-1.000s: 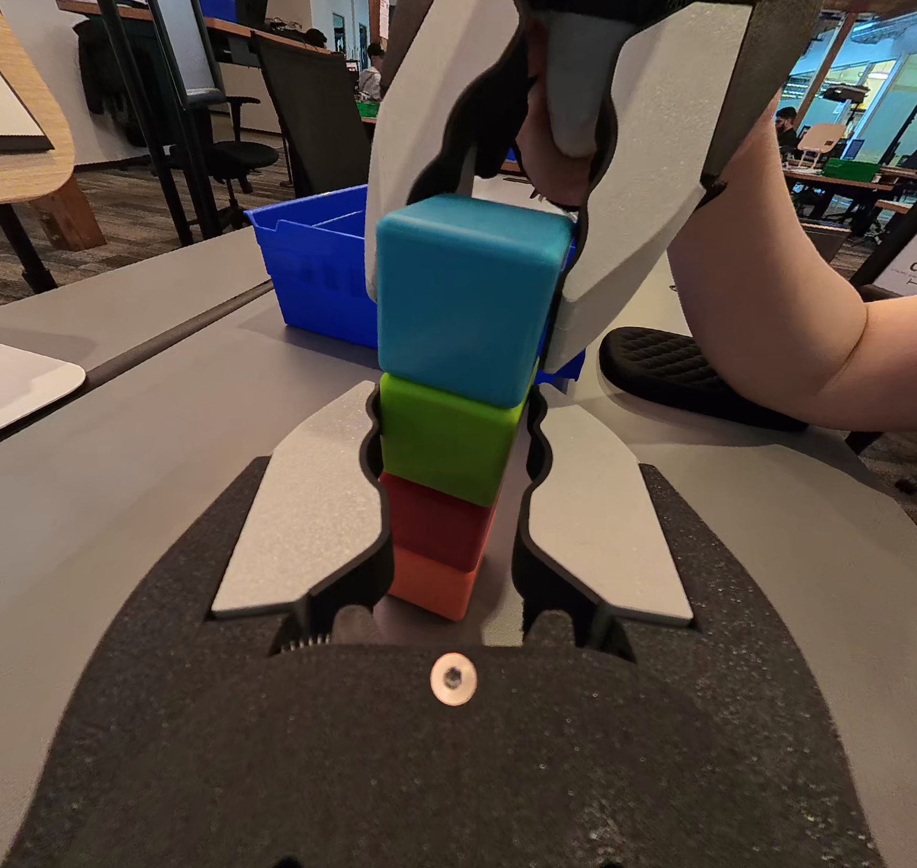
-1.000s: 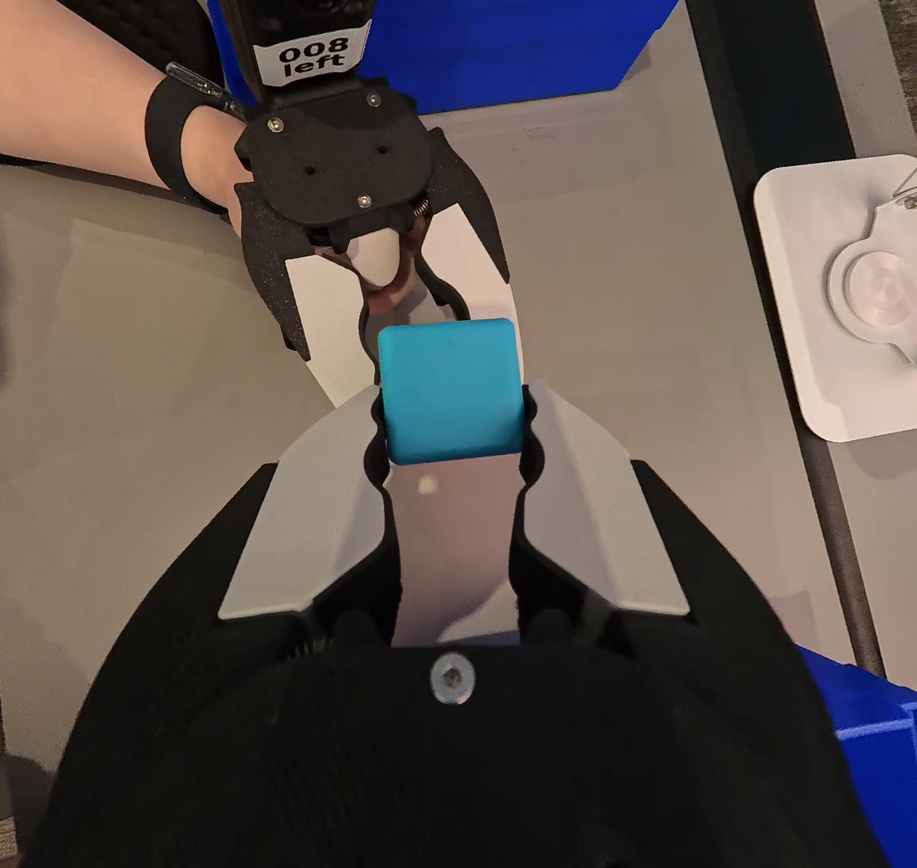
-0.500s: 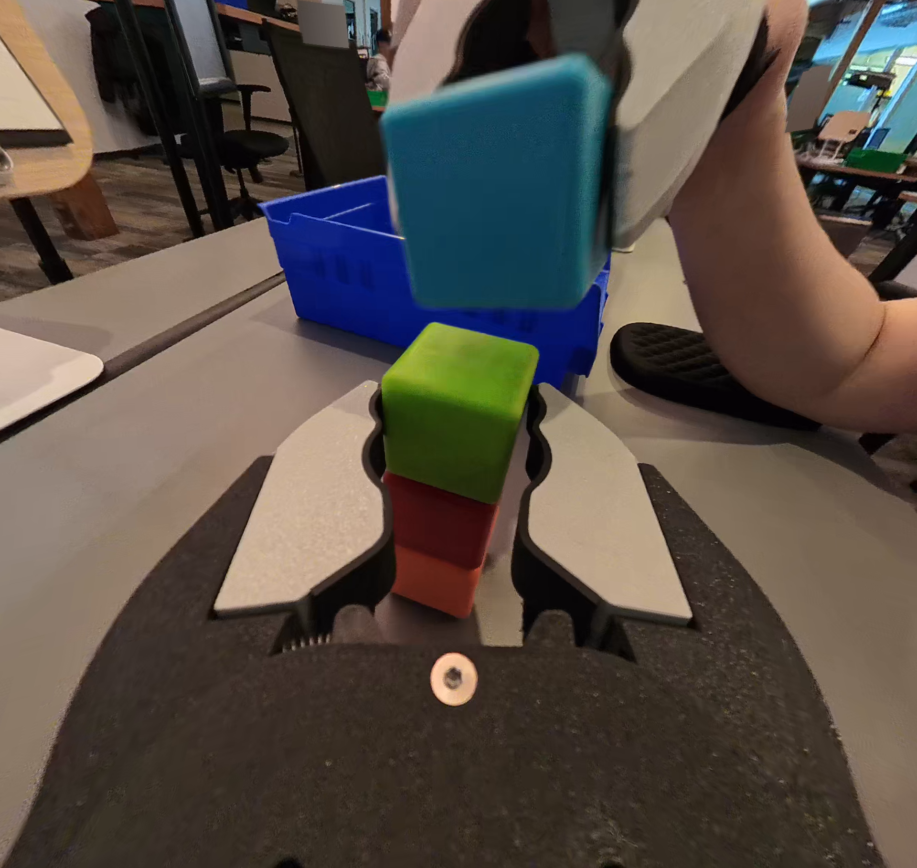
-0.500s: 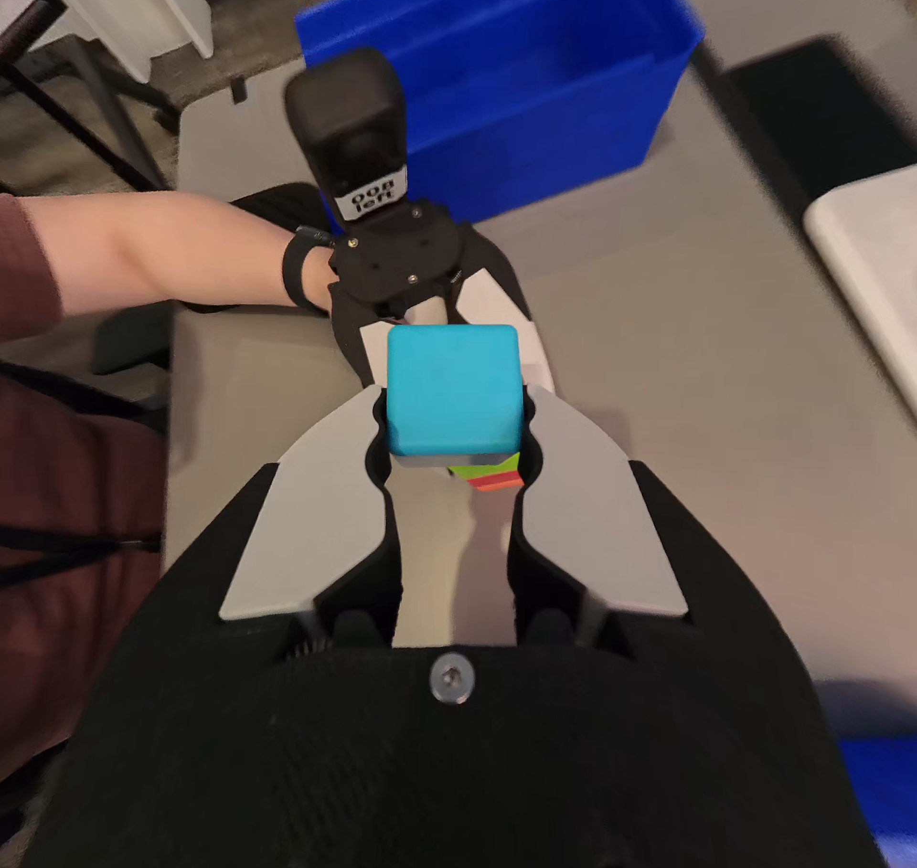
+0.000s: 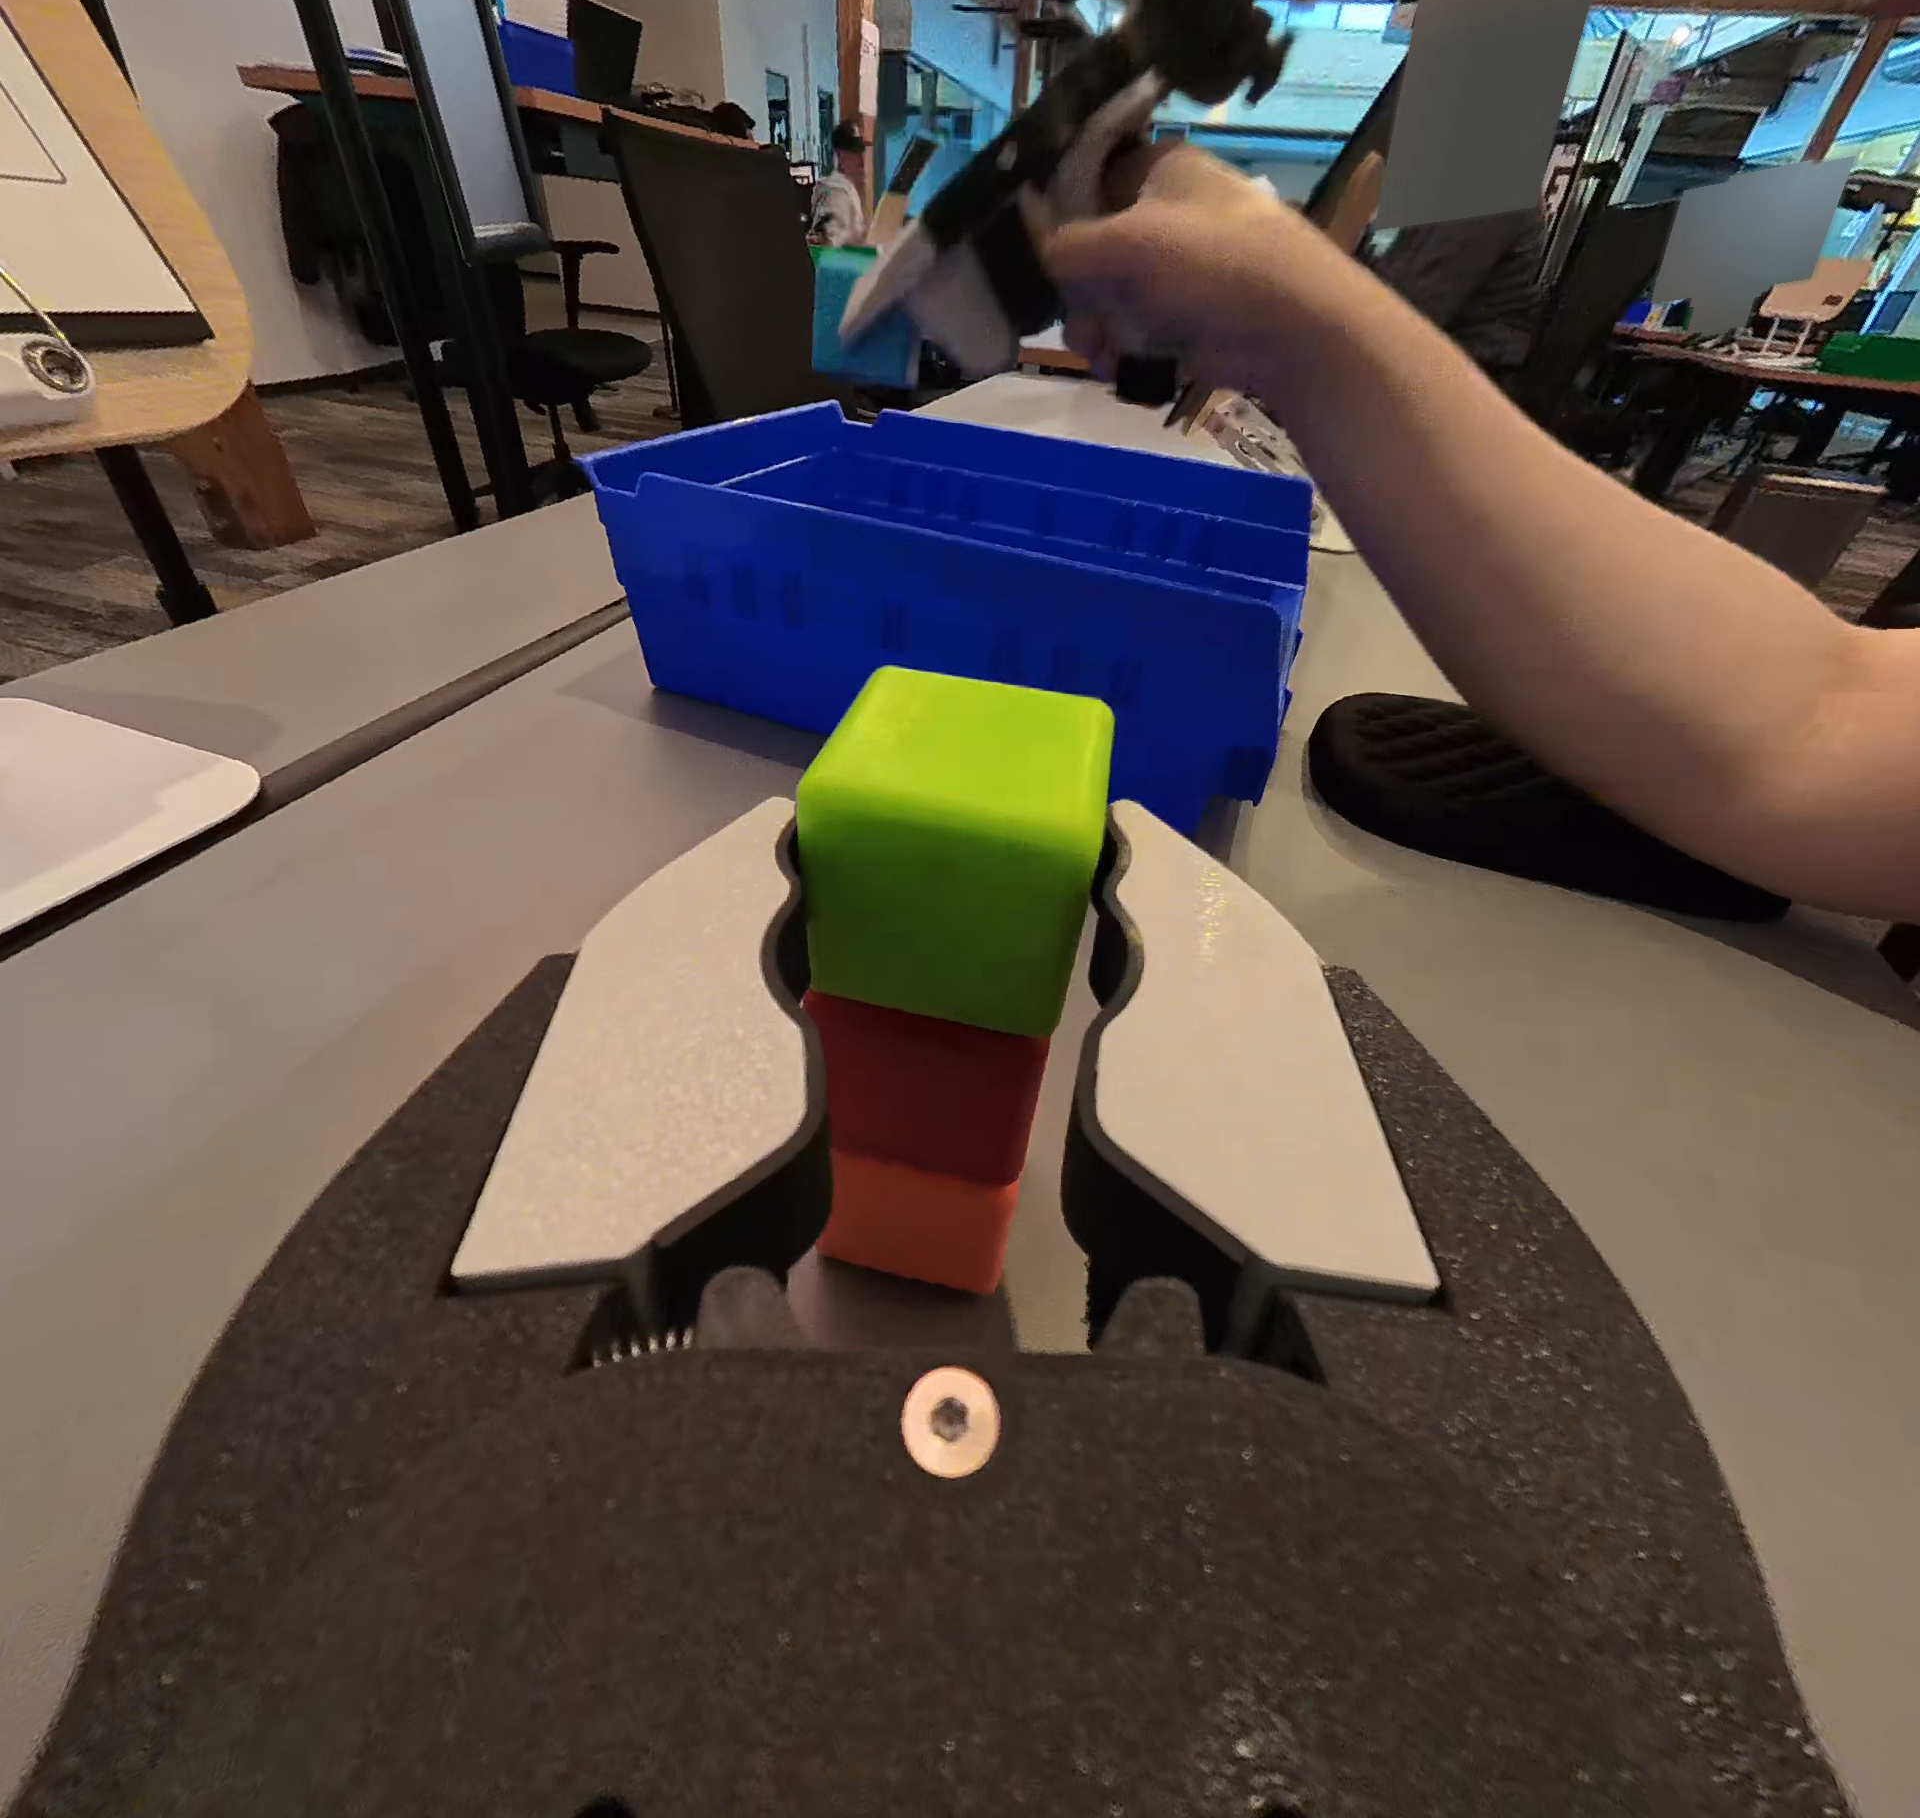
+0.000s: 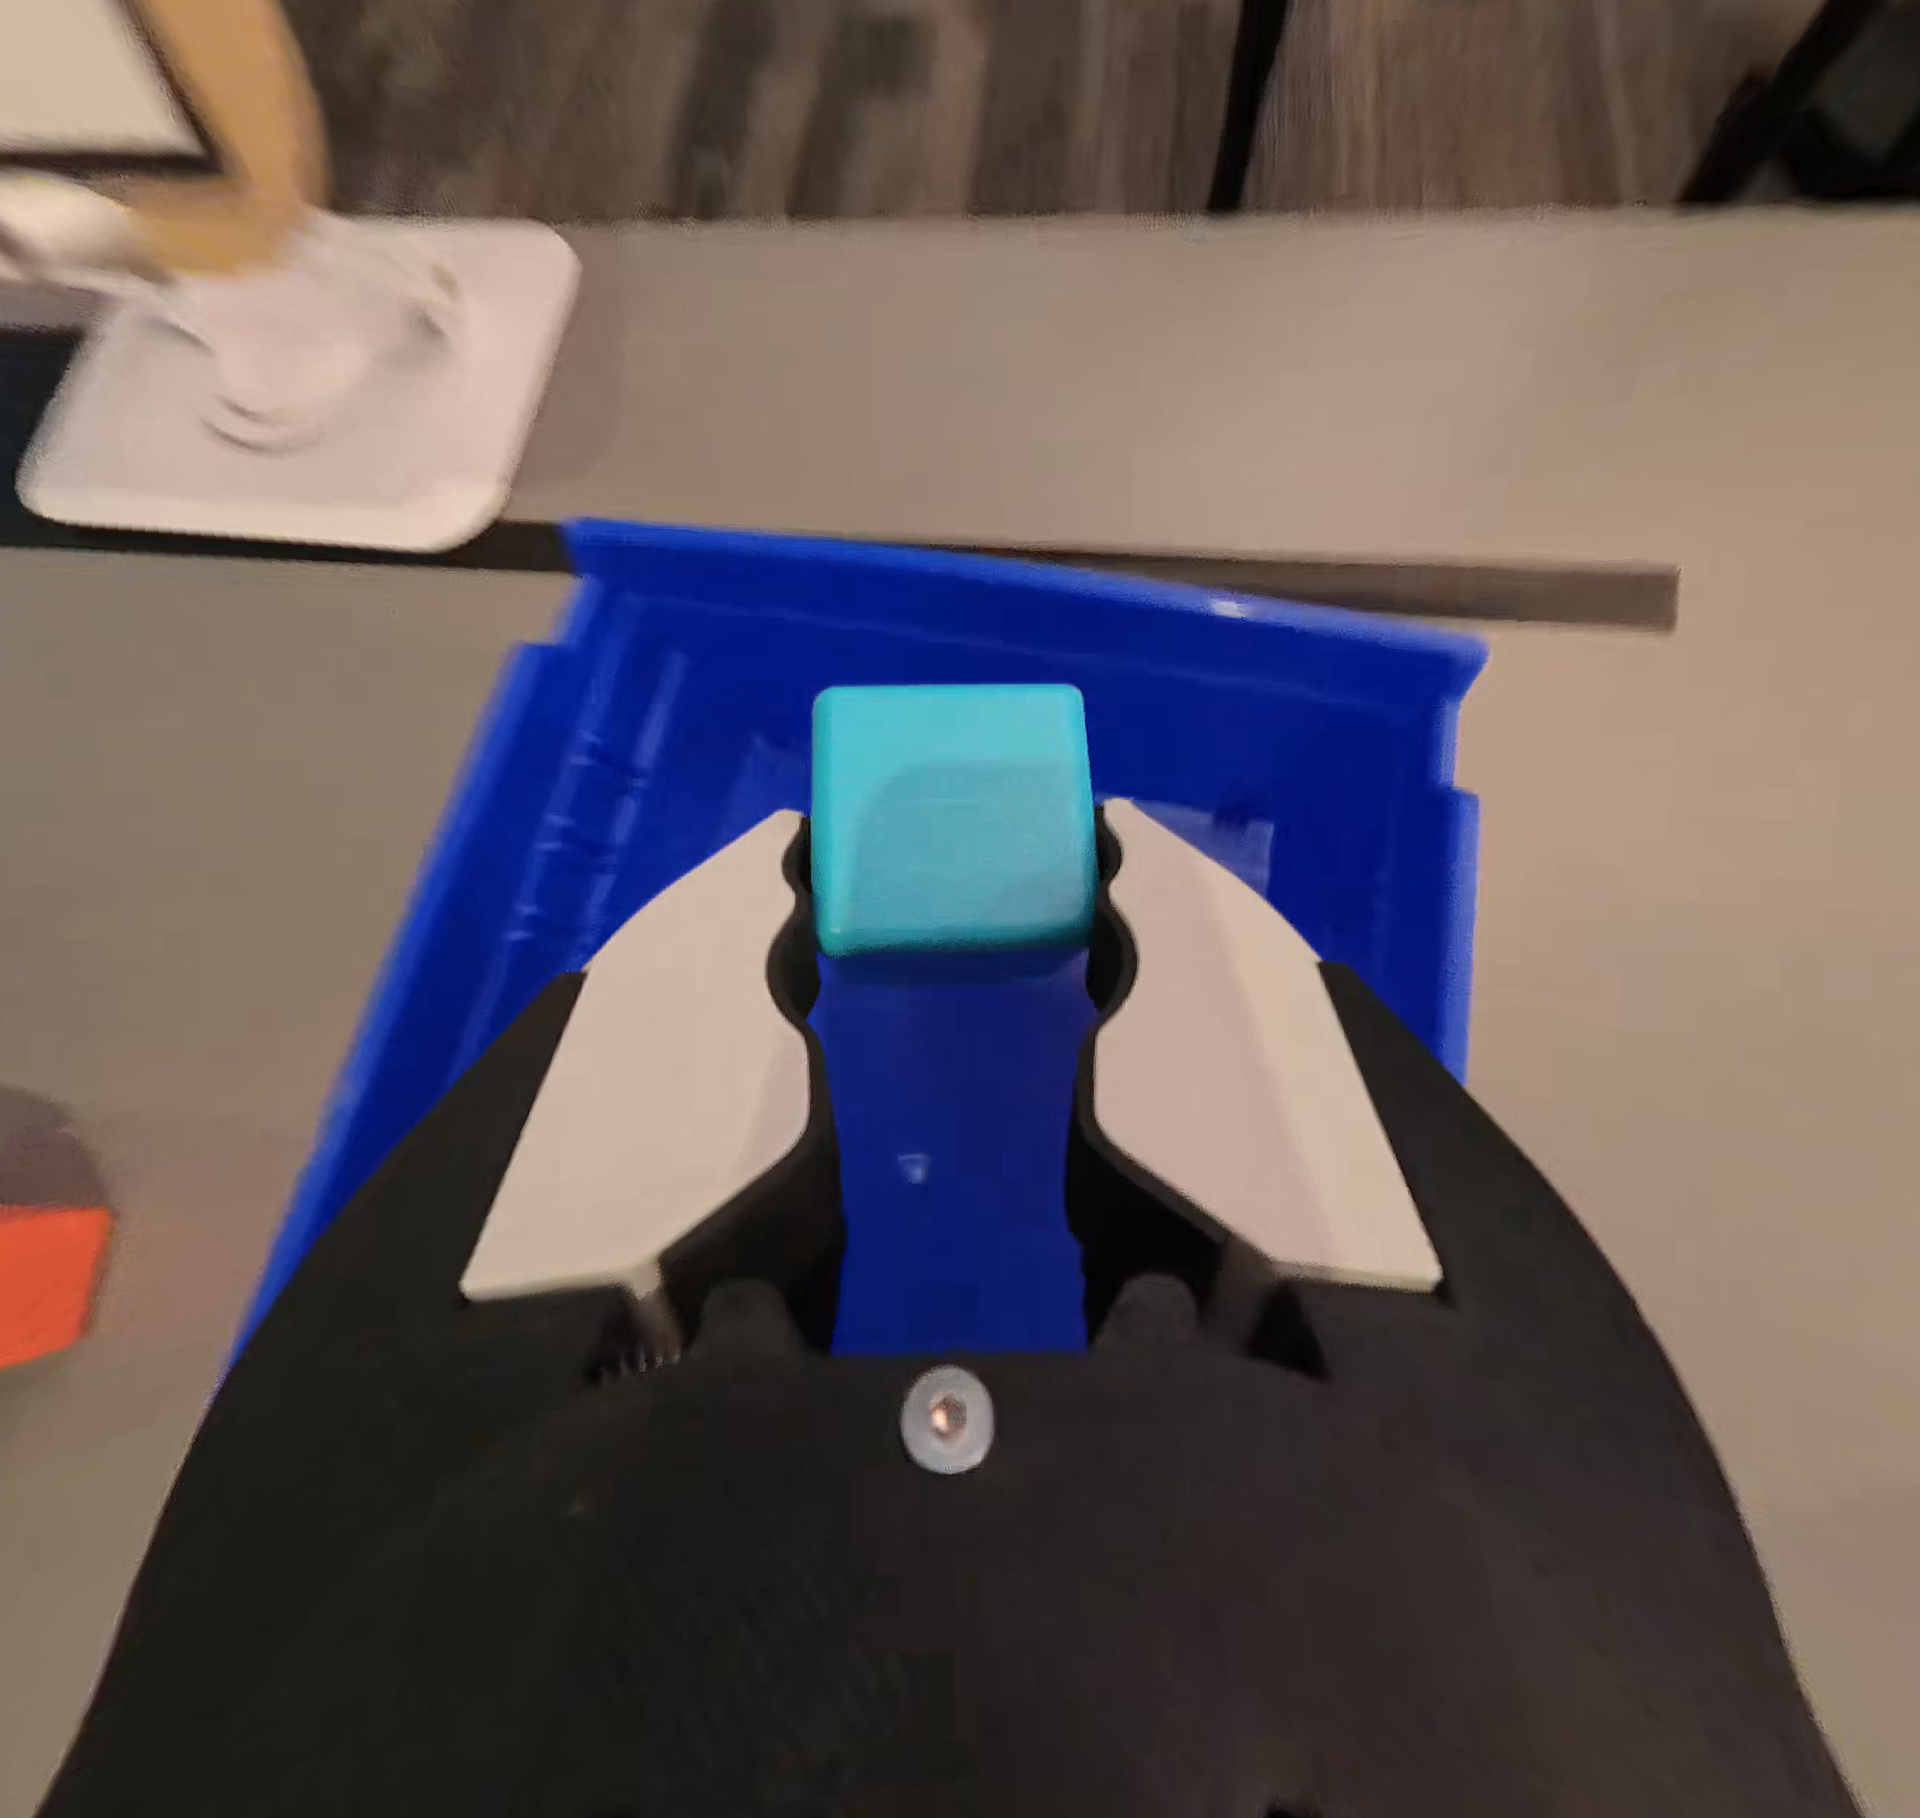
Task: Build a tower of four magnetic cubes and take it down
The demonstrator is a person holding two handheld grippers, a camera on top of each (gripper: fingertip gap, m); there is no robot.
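Note:
In the left wrist view a stack of three cubes stands on the grey table (image 5: 312, 989): green cube (image 5: 951, 864) on top, dark red cube (image 5: 925, 1082) in the middle, orange cube (image 5: 914, 1233) at the bottom. My left gripper (image 5: 951, 833) is shut on the green cube, with a finger against each of its sides. My right gripper (image 6: 951, 833) is shut on a teal cube (image 6: 951, 812) and holds it in the air above the blue bin (image 6: 1351, 729). In the left wrist view the right gripper (image 5: 904, 293) is blurred, high above the far side of the bin.
The blue bin (image 5: 935, 573) stands just behind the stack. A black wrist pad (image 5: 1507, 802) lies to the right under the person's forearm (image 5: 1610, 646). A white plate (image 5: 94, 812) lies at the left, across a seam in the table. Office chairs and desks stand beyond.
My right gripper has lifted the teal cube off the green cube and carried it away over the blue bin. My left gripper has stayed shut on the green cube.

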